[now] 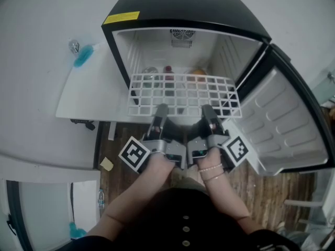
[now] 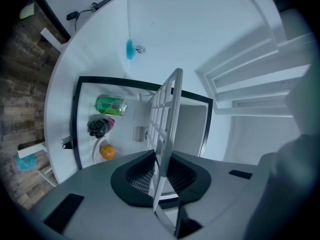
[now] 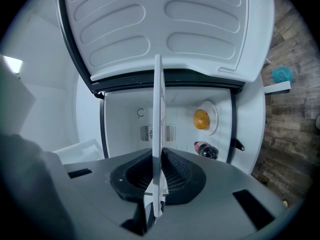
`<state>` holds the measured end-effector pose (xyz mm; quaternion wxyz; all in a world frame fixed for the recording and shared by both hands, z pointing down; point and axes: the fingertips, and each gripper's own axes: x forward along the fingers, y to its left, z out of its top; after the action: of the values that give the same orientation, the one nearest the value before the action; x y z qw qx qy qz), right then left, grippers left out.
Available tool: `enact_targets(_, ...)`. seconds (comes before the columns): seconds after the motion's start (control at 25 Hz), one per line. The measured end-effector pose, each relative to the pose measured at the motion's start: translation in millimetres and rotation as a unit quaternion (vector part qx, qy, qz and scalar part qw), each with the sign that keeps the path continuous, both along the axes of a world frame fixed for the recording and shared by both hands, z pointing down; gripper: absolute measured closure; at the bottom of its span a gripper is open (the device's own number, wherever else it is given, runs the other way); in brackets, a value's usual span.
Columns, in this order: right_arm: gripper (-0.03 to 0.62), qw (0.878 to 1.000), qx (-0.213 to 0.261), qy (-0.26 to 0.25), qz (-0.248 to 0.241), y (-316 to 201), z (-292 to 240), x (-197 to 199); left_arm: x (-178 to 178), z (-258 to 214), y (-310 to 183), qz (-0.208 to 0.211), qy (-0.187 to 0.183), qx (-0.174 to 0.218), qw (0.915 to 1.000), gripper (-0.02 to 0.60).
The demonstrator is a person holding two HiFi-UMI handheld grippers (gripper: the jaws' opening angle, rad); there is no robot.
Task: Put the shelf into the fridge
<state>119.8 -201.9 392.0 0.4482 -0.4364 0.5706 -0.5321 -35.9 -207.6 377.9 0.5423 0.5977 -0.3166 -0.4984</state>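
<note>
We hold two grippers at one open fridge (image 1: 183, 7). Our left gripper (image 1: 159, 111) has its jaws closed tight on the near edge of the one white wire shelf (image 1: 183, 90). The shelf lies roughly level in the fridge's mouth, with its far part inside. Beyond it sit three things: one green can (image 2: 111, 105), one dark bottle (image 2: 99, 127) and one orange (image 2: 107, 151). Our right gripper (image 1: 208, 111) clamps the same edge, near the left one. The one door (image 1: 288, 124) stands open at the right.
</note>
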Motion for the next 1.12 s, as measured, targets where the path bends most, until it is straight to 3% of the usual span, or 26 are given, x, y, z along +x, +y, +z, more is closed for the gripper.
enact_targets(0.36,0.562,1.0,0.008,0.001,0.002,2,-4,1,0,1,3,0.003,0.009,-0.003,0.9999,0.537)
enact_targets(0.84,0.562,1.0,-0.005,-0.02,0.002,0,2,0,0,10,1,0.005,0.016,-0.028,0.9995,0.538)
enact_targets(1.12,0.562,0.999,-0.021,-0.027,0.002,1,12,2,2,8,3,0.006,0.008,-0.024,0.9997,0.537)
